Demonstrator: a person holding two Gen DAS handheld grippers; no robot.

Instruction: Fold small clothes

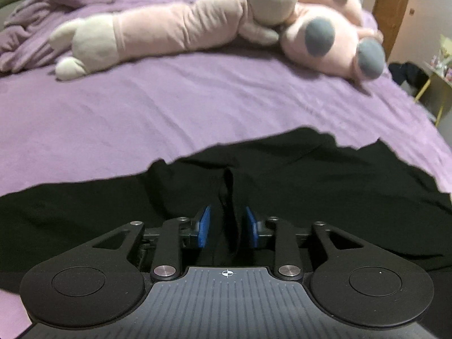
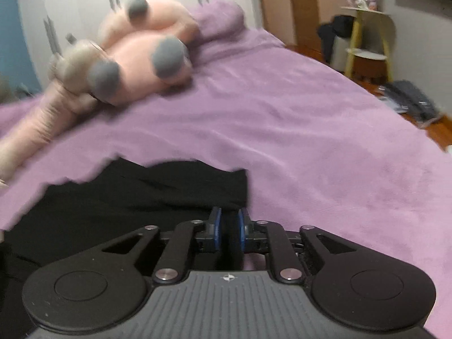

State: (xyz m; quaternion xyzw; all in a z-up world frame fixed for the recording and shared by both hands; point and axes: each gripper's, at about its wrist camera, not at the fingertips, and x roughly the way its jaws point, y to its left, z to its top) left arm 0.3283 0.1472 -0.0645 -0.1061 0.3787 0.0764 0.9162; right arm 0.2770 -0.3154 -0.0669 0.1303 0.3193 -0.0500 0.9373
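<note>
A black garment [image 1: 296,175] lies spread on the purple bed cover [image 1: 169,107]. My left gripper [image 1: 227,220] sits over the garment, its blue pads [image 1: 204,224] close on either side of a raised ridge of black cloth. In the right wrist view the garment [image 2: 141,195] lies at the lower left, and my right gripper [image 2: 228,221] is at its right edge, with its blue pads [image 2: 217,223] pinched on a fold of the black cloth.
A large pink and beige plush toy [image 1: 254,19] lies across the far side of the bed, also in the right wrist view [image 2: 135,56]. A bunched purple blanket [image 1: 42,14] is at far left. A yellow side table [image 2: 364,34] and dark clothes stand beyond the bed's right edge.
</note>
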